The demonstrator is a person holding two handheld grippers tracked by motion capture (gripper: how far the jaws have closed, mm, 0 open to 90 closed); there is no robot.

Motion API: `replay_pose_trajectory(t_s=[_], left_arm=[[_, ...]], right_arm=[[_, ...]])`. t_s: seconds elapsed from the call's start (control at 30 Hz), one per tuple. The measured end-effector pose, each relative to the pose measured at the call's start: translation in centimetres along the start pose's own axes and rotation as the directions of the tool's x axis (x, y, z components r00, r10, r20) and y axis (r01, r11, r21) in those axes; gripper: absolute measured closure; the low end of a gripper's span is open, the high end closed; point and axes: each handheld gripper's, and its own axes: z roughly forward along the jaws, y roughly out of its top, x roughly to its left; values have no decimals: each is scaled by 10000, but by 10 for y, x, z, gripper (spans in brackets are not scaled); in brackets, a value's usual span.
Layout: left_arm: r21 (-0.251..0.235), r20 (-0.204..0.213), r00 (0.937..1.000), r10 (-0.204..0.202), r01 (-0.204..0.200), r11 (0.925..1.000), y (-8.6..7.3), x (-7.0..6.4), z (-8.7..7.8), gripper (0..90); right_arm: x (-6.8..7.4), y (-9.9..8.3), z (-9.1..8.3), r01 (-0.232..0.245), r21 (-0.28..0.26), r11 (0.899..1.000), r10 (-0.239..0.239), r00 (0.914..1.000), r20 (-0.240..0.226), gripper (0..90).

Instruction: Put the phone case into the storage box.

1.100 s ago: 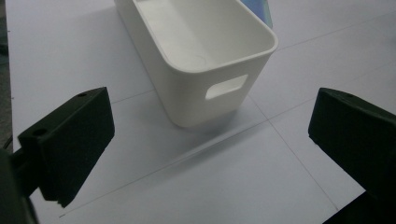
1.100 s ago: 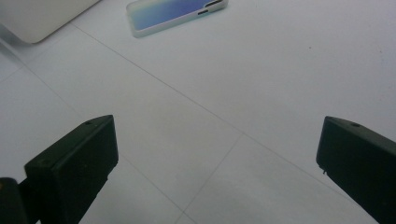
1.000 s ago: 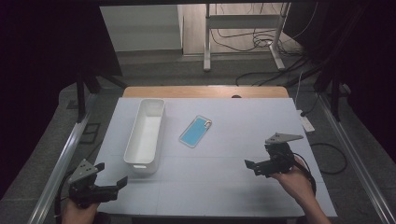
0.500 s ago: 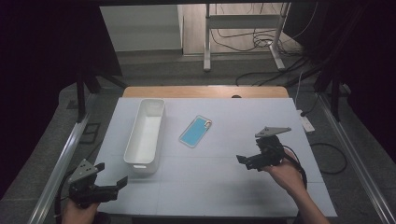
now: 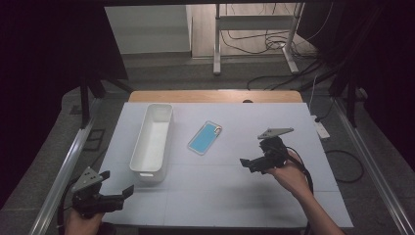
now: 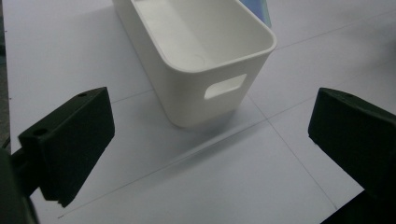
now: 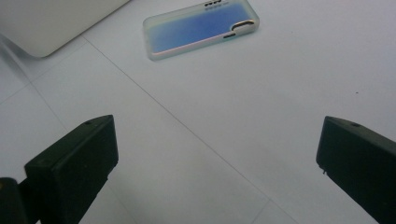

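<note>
A blue phone (image 5: 205, 138) in a clear case lies flat on the white table, right of a long white bin (image 5: 152, 141). My right gripper (image 5: 247, 164) hovers open to the phone's right and nearer the front, jaws aimed toward it. In the right gripper view the phone (image 7: 200, 28) lies ahead, beyond the open jaws, with nothing between them. My left gripper (image 5: 117, 183) stays open at the front left corner, just short of the bin's near end. The left gripper view has the bin's handle slot (image 6: 225, 86) straight ahead.
The white table top (image 5: 235, 196) ends in a wooden strip (image 5: 210, 96) at the far edge. Metal rails run along both sides. A white power strip (image 5: 320, 129) lies off the table's right edge, and cables trail on the floor beyond.
My right gripper has moved left and slightly forward toward the phone. The left gripper has stayed where it was.
</note>
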Motion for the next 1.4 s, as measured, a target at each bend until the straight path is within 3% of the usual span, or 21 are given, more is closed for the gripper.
replay_pose_trajectory(t_s=[1.27, 1.4], left_arm=[[12, 66, 10000, -15, 15, 10000, 0, 1, 1, 13], [3, 83, 10000, -23, 23, 10000, 0, 1, 0, 13]], right_arm=[[8, 43, 69, 472, 888, 9949, -430, 9979, -490, 0], [9, 49, 77, 170, 810, 9966, -122, 9982, -589, 0]])
